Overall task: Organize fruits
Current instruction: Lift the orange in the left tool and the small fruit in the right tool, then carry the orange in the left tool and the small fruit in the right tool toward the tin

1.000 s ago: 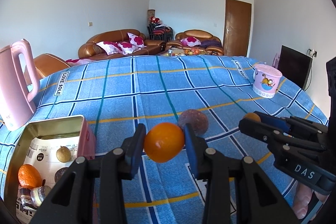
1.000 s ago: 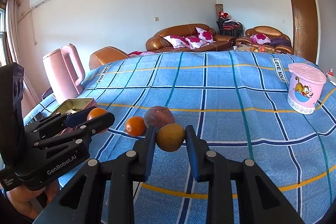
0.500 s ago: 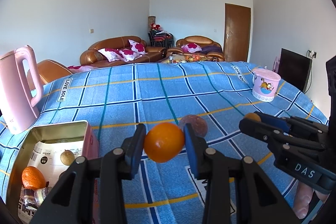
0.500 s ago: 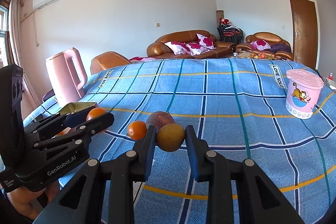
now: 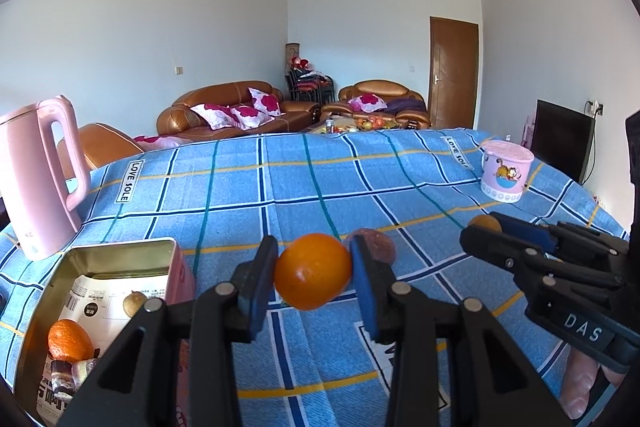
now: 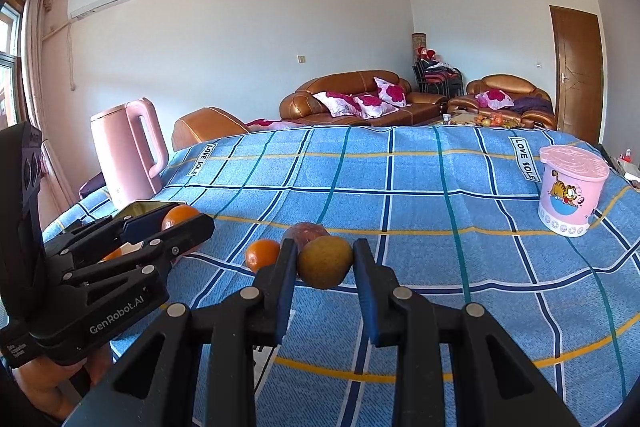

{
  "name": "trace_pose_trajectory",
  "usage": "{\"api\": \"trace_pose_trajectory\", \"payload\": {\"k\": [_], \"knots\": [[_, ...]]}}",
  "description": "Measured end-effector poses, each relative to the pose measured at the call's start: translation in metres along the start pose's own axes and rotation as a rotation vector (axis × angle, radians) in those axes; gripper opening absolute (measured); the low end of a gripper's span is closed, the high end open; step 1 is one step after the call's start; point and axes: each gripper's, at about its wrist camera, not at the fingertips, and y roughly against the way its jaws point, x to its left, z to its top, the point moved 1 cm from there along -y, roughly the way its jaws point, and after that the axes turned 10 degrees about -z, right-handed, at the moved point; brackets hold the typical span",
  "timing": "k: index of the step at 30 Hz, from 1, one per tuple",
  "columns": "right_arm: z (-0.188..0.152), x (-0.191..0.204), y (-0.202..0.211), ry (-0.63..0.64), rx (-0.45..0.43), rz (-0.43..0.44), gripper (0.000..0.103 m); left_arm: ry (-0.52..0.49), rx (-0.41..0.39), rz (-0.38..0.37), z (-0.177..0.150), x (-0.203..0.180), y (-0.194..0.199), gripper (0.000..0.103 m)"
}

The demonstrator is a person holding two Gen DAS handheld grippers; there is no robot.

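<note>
Between the blue-padded fingers of the left gripper (image 5: 313, 273), a round, glossy orange (image 5: 313, 270) sits clamped, both pads pressed to its sides, above the cloth. The right gripper (image 6: 325, 265) is likewise closed on a duller, yellow-brown fruit (image 6: 325, 261), egg-shaped with a matt, lightly speckled skin. Both tools are black plastic with round metal pivots.

Just left of the left gripper stands an open rectangular metal tin (image 5: 120, 251), gold-sheened inside, pink outside. Printed paper lines its floor; on it lie a second orange (image 5: 69, 340), a small pale round fruit (image 5: 134, 303) and some foil-wrapped pieces at the near end, too small to identify.

Just beyond the grippers, on the tablecloth (image 6: 420, 195), rest a dusky purple-brown round fruit (image 6: 306, 231) and, beside it to the left, a small bright orange fruit (image 6: 262, 254). The two are close; contact cannot be judged. The cloth is woven, blue, checked with navy, white, teal and yellow lines, with "LOVE SOLE" labels near its far edge.

Further out, a smooth pink kettle (image 6: 130, 157) with a loop handle stands upright at far left. At far right, well apart, sits a pink lidded plastic tub (image 6: 570, 189) with a cartoon cat print.

Beyond the table, brown leather sofas (image 6: 352, 101) carry floral cushions; a wooden door (image 6: 578, 71) closes the right wall.
</note>
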Motion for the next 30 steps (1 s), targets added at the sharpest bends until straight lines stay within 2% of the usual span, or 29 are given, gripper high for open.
{"api": "trace_pose_trajectory", "payload": {"k": [30], "knots": [[0.0, 0.002, 0.017, 0.025, -0.092, -0.013, 0.03, -0.011, -0.09, 0.025, 0.0, -0.002, 0.016, 0.039]]}}
